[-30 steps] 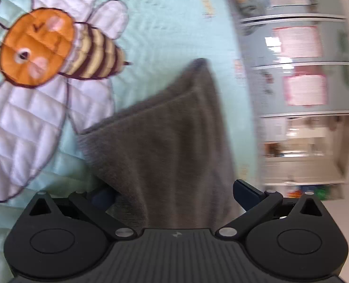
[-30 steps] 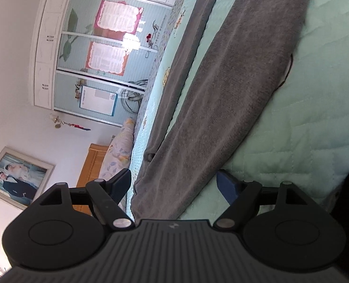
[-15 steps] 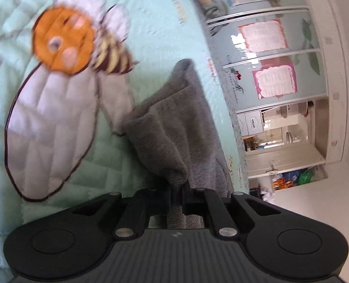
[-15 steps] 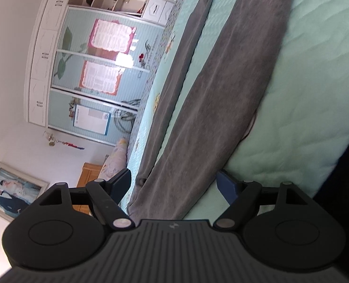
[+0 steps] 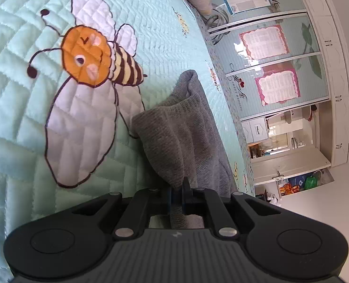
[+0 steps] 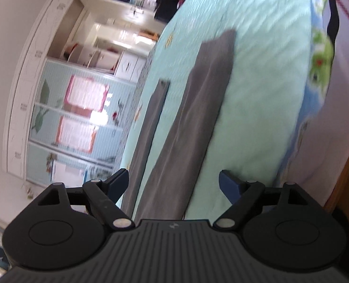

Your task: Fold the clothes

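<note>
Bedding comes first: a mint-green quilted bedspread (image 5: 165,35) covers the bed, stitched with a large orange-faced bee appliqué (image 5: 87,61) with white wings. A grey knitted garment (image 5: 181,127) lies on the bedspread just beside the bee, gathered into folds toward the camera; the right wrist view shows it as long grey strips (image 6: 198,127) running along the bed. The left gripper (image 5: 178,194) is clamped on a bunched edge of the garment. The right gripper (image 6: 173,179) has its jaws wide apart, just widened slightly, gripping nothing, with the garment lying below between the fingers
</note>
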Demonstrator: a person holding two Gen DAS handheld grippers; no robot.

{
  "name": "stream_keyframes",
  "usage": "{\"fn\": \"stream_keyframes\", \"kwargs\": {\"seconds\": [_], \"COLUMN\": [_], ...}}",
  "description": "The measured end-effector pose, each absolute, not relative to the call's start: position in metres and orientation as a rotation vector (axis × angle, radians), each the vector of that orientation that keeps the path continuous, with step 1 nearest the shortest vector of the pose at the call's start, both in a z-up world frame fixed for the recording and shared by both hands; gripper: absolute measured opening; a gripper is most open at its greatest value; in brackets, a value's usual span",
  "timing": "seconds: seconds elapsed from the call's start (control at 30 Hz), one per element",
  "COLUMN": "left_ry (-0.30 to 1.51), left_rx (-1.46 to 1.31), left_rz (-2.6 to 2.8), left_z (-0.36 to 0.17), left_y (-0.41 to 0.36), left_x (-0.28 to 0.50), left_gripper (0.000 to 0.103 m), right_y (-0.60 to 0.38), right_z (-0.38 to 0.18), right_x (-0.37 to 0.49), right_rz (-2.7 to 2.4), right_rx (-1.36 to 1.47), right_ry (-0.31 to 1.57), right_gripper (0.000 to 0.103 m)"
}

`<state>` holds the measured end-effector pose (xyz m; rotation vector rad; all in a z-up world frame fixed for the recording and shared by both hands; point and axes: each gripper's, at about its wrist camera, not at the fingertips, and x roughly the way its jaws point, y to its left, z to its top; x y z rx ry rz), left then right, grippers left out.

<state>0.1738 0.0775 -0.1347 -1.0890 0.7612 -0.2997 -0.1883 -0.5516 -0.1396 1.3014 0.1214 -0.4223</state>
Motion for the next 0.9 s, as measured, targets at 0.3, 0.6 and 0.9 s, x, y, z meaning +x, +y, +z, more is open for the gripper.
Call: {"fn": "stream_keyframes", "kwargs": {"seconds": [0.3, 0.6, 0.9], "left_ry": [0.743, 0.747, 0.717], "left_rx": [-1.074, -1.081, -1.061], "left_rz": [-0.305, -0.301, -0.308], "left_z": [-0.129, -0.132, -0.126], "left_y": [0.077, 0.078, 0.079], "left_x": [0.17, 0.167, 0.162], "left_gripper": [0.007, 0.007, 0.006], "right_y": [-0.581, -0.603, -0.598], "right_z": [-0.148, -0.149, -0.149], "right_x": [-0.155, -0.131, -0.137], "right_rz": [-0.467, -0.5, -0.486], "right_rx": [1.341, 1.243, 1.301], "right_ry": [0.058, 0.134, 0.128], "right_gripper": [0.103, 0.053, 0.01]}}
